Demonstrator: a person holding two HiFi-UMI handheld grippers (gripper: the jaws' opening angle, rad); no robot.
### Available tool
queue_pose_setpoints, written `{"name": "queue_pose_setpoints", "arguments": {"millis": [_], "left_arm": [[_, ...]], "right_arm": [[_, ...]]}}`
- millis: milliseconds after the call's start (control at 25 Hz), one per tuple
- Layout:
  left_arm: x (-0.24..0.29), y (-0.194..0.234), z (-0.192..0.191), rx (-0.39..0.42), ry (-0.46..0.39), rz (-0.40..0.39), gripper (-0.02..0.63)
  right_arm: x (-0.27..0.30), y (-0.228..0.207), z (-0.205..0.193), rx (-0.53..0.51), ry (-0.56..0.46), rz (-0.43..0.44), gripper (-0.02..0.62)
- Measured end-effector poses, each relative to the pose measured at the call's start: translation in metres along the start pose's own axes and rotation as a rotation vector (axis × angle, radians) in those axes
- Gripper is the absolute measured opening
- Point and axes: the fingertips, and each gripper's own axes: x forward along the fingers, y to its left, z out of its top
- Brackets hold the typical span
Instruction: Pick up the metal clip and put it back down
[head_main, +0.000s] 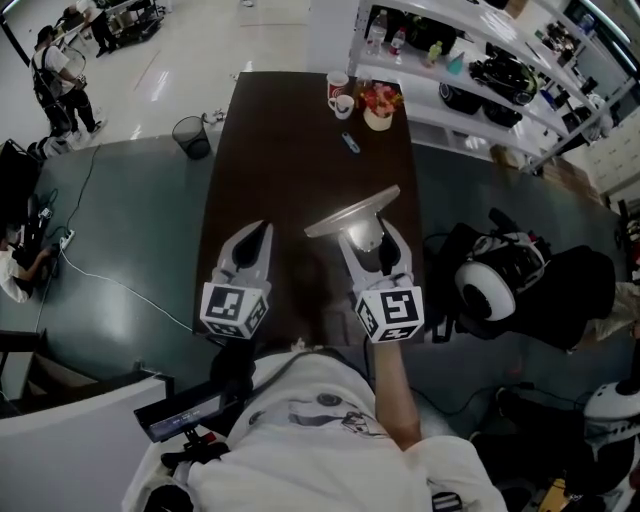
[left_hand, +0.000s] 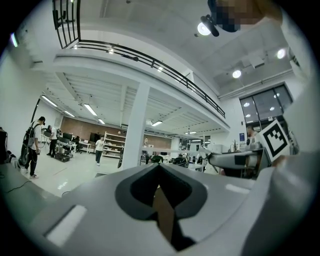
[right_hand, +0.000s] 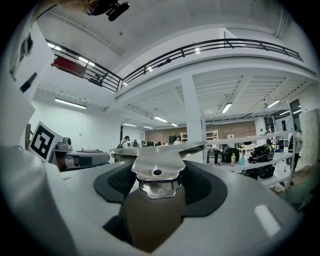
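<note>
1. Over the near half of the dark brown table, nearer its right edge, the right gripper holds the metal clip. Its jaws stand wide and are closed on the clip's narrow body.
2. The clip's long flat bar lies crosswise ahead of the jaw tips, tilted so that its right end sits farther up the table. How high it hangs over the tabletop cannot be told.
3. In the right gripper view the clip fills the gap between the jaws, with a small round hole in its upper plate.
4. The left gripper is beside it over the same near half, toward the table's left edge and apart from the clip. Its jaws are drawn together to a point with nothing between them.
5. The middle of the table between the grippers and the far end is bare.
6. At the far end, near the right corner, stand a red-and-white mug and a small pot of flowers, just beside each other. A small blue object lies a little nearer.
7. On the floor off the far left corner stands a black mesh wastebasket.
8. White shelving loaded with bottles and dark gear runs beyond the far right corner.
9. Right of the table, a white-and-black helmet rests on black equipment.
10. People stand well off to the far left, and a pale cable trails across the floor there.
</note>
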Motion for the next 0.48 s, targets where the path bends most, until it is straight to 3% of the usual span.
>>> {"name": "queue_pose_setpoints", "arguments": {"millis": [480], "left_arm": [[-0.008,-0.001,-0.012,-0.010,0.044,0.008,-0.003]], "right_arm": [[0.033,0.001,-0.065,0.067,0.128,0.032,0.288]]}}
